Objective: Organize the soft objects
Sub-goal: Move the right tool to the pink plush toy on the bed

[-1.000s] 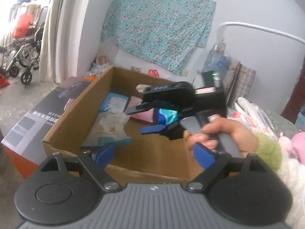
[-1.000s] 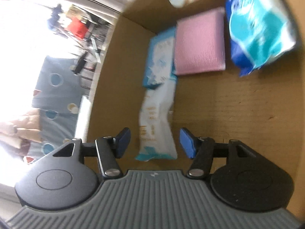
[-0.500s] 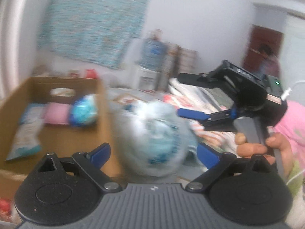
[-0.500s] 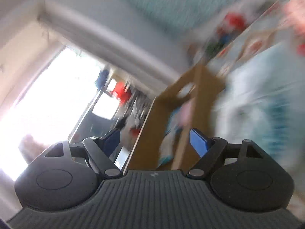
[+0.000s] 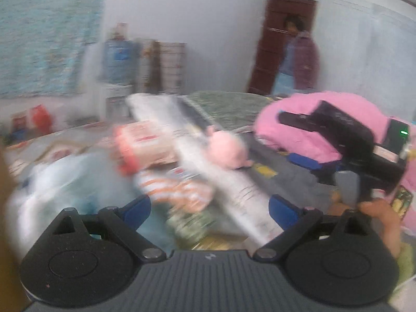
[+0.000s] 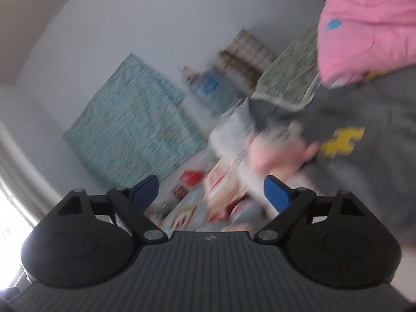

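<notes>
No writing can be read in either view; motion blur smears the print on the red-and-white packages (image 5: 145, 145) beyond legibility.

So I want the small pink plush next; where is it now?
In the left wrist view the pink plush lies centre-right on the bed, against the long white pack, left of the pink blanket.

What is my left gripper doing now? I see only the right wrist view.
Observer: The left gripper is open, with nothing between its fingers.
Operator: Is something soft near it?
Observer: Yes, a white and blue pack lies low on its left side; it is too blurred to read.
Operator: Is anybody else in the room?
Observer: A person stands at the brown door, far behind the bed.
</notes>
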The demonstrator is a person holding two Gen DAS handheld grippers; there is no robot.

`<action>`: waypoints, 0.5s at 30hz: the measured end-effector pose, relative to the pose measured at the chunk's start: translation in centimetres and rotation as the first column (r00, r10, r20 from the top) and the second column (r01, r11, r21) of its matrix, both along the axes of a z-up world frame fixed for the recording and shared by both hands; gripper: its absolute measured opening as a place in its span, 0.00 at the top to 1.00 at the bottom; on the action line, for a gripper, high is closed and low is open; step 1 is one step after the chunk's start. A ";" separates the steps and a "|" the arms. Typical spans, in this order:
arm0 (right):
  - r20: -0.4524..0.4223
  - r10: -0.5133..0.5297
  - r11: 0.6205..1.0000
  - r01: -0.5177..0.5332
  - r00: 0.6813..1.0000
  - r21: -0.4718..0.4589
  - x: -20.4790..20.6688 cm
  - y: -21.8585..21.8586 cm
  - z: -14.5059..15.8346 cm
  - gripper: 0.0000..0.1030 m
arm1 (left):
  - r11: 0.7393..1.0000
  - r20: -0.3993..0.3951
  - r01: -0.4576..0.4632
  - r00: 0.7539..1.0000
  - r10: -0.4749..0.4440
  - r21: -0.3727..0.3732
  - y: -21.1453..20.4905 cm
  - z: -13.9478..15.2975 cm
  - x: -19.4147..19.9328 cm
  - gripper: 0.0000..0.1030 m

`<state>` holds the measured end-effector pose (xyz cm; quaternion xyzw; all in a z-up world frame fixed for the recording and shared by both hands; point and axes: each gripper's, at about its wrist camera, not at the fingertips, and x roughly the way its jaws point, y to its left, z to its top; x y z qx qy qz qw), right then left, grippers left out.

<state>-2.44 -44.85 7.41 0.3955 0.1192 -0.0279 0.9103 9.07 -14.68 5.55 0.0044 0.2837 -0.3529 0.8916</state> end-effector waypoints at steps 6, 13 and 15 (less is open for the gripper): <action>-0.037 -0.094 0.976 0.100 0.995 0.192 5.0 -6.4 -2.7 0.10 | 1.000 -0.090 0.017 0.996 -0.019 -0.022 -7.0 0.3 5.6 0.05; -0.071 -0.062 0.959 0.079 0.996 0.273 10.6 -8.2 -6.0 0.10 | 0.996 -0.166 -0.087 0.982 0.085 -0.006 -11.6 -1.0 12.7 0.14; -0.090 -0.069 0.962 0.090 0.994 0.257 11.6 -8.4 -6.4 0.10 | 0.995 -0.214 -0.099 0.973 0.092 -0.023 -12.4 -1.7 14.3 0.14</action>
